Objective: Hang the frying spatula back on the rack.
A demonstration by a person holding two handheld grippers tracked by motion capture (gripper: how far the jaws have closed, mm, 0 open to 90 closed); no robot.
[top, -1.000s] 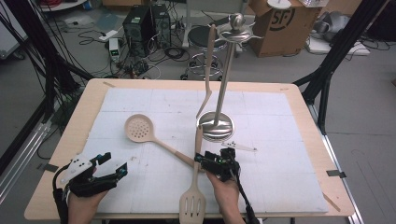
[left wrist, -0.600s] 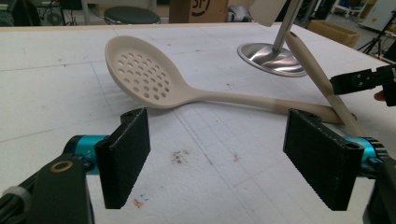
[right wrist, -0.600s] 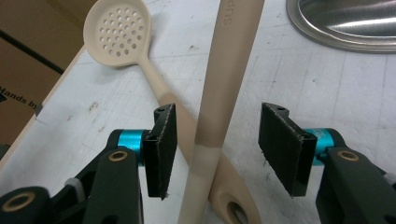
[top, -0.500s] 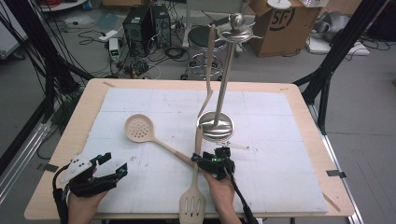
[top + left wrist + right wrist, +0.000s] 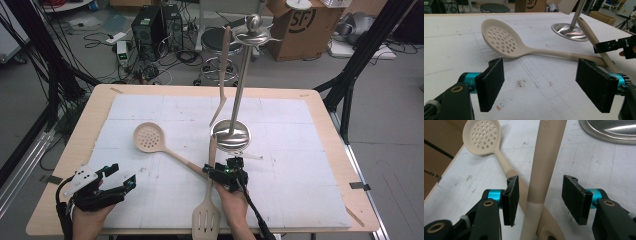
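The right claw [image 5: 222, 172] sits low over the table [image 5: 310, 200] near its front edge, jaws parted. The slotted spatula's [image 5: 207, 212] beige handle runs up between the two pads in the right gripper view; gaps remain on both sides, so the pads do not press on it: released, not grasping. The spatula handle lies across the handle end of the perforated spoon [image 5: 150, 138], just below the steel stand base [image 5: 231, 135]. The spoon bowl lies farther left on the white mat. The left claw [image 5: 117, 176] rests at the table's front left corner, well apart from both utensils, jaws wide open with nothing between the pads.
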